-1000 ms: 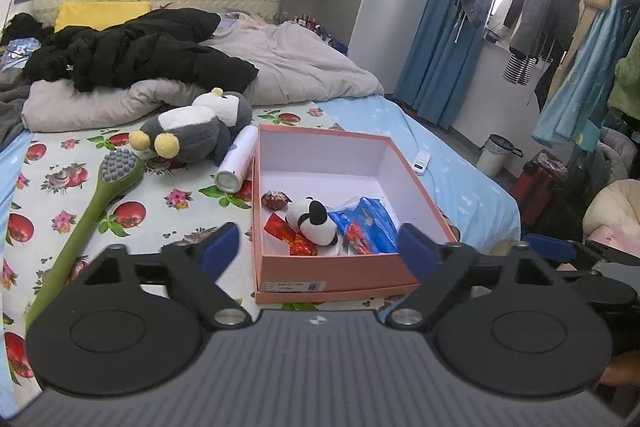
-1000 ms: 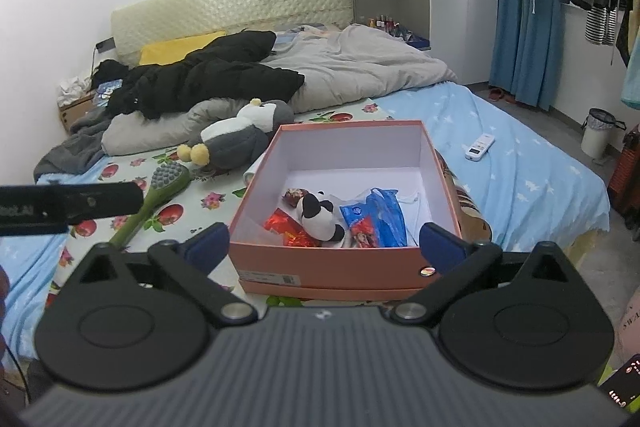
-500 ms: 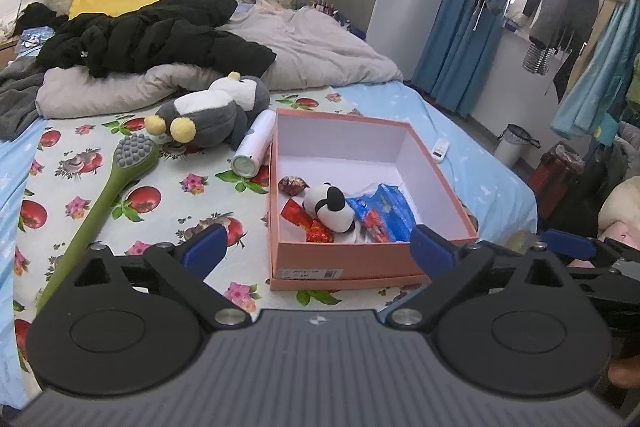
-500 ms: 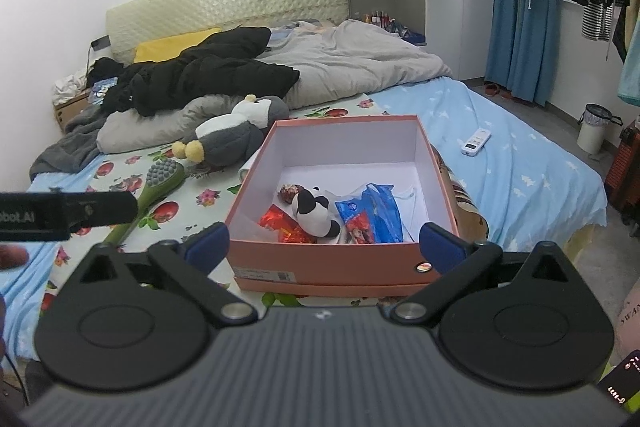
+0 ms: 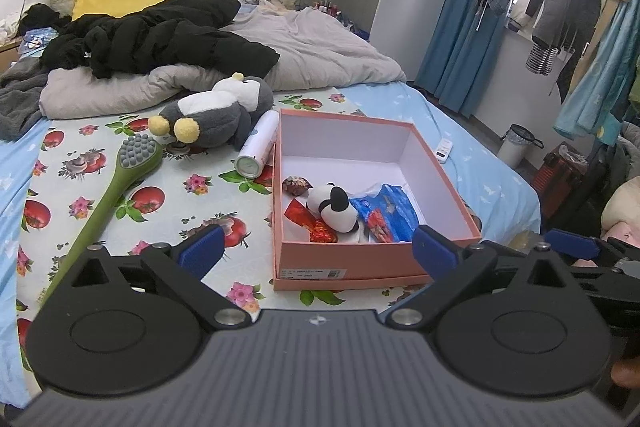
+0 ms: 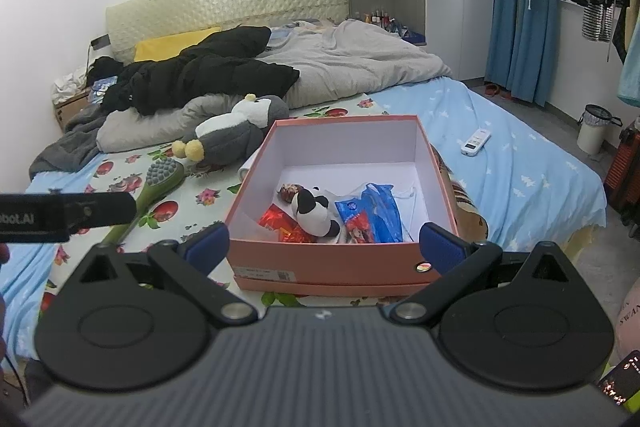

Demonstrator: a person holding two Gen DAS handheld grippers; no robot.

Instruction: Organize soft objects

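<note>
Green long-handled brush with a grey rubber-nub head point(image 5: 120, 179) lies at far left on the fruit-print sheet point(image 5: 192, 203), handle running toward the camera. Next right, a grey-and-white plush penguin with yellow feet point(image 5: 218, 113) lies on its side, touching the crumpled grey duvet point(image 5: 320, 55) behind it. A white cylindrical spray can point(image 5: 258, 145) lies between the penguin and the box, just beside the box's left wall. The salmon-pink open cardboard box with white interior point(image 5: 440, 179) sits centre on the bed; inside, toward the near wall: a brown foil-wrapped sweet point(image 5: 297, 185), red foil wrappers point(image 5: 310, 221), a small black-and-white plush panda point(image 5: 336, 209) and a blue printed plastic packet point(image 5: 386, 213), all touching or overlapping. A white remote control point(image 5: 444, 149) lies on the light-blue sheet point(image 5: 480, 163) right of the box, apart from it. Left gripper point(image 5: 316, 249): blue pads spread wide, having just finished opening, nothing between them, hovering short of the box's near wall. Right gripper point(image 6: 326, 247): pads likewise spread wide, empty, framing the box's near wall without touching it. In the right wrist view, the left tool's black body point(image 6: 64, 215) crosses the left edge above the brush handle.
</note>
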